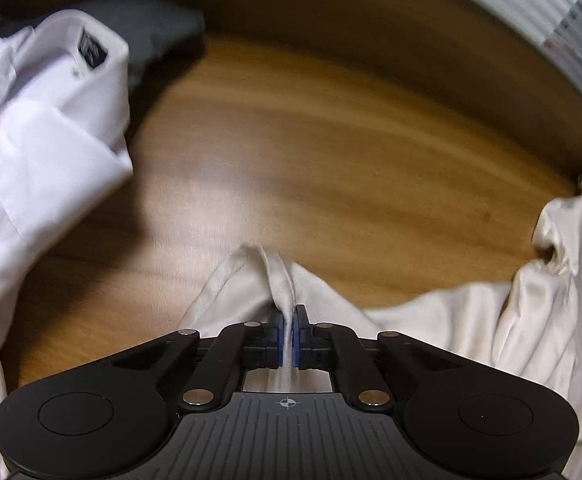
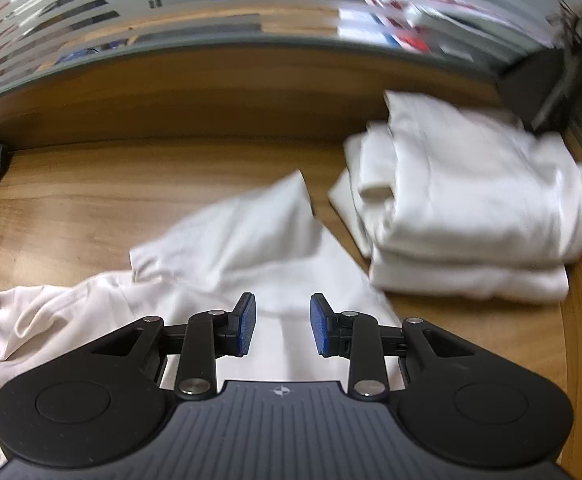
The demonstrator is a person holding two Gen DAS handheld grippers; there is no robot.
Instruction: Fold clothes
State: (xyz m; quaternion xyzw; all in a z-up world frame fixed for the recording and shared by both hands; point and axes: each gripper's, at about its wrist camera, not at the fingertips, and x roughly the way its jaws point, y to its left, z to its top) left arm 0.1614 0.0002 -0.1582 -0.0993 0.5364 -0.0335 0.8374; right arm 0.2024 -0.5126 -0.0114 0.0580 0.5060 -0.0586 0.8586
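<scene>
Pinching one hemmed fold of the cream garment [image 1: 283, 280] on the worktop [image 1: 331, 140], the left gripper [image 1: 289, 330] has its jaws clamped; the right gripper [image 2: 283, 326] hovers, jaws apart (nothing between). Pulling one-handed could drag the cloth askew toward the folded stack [image 2: 471, 208].

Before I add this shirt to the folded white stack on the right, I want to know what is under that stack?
The folded white stack sits on the wooden table, with bare wood showing around it. Its near-left corner is beside the loose cream garment. Whatever lies directly beneath the stack is covered.
</scene>
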